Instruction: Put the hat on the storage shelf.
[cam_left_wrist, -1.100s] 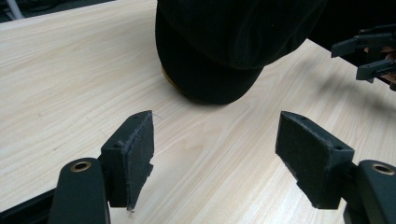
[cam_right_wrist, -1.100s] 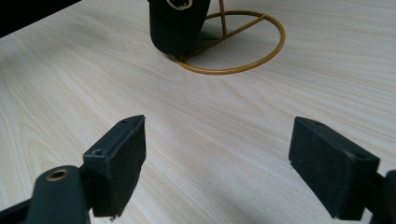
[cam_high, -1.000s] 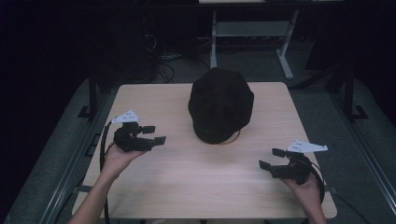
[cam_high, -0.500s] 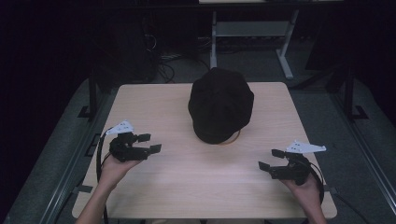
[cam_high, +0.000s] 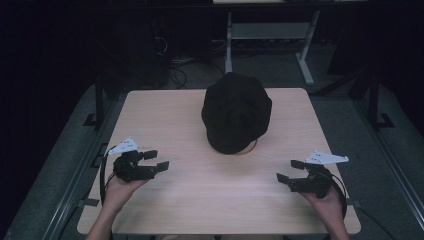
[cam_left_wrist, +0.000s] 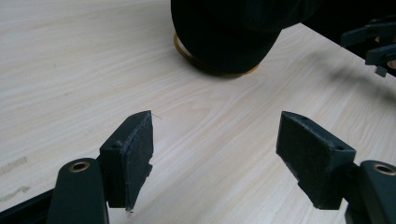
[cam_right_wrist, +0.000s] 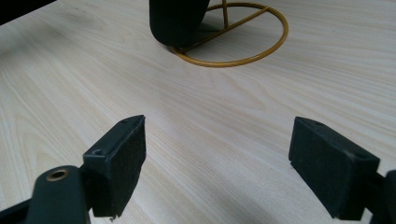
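Two grippers, left (cam_high: 156, 160) and right (cam_high: 289, 171), low in frame, jaws wide apart and empty. Black cap (cam_high: 236, 111) upper centre of worktop (cam_high: 165, 120), on gold wire stand (cam_right_wrist: 243, 42). Probably light, soft, floppy; best pinched at opposite brim edges, lifted straight off.

— Where are you looking from?
— From above your side, facing forward and down over the table (cam_high: 175, 115). Each gripper view sits low, near the tabletop; both share the black cap (cam_left_wrist: 229, 32) on its gold stand (cam_right_wrist: 243, 56).
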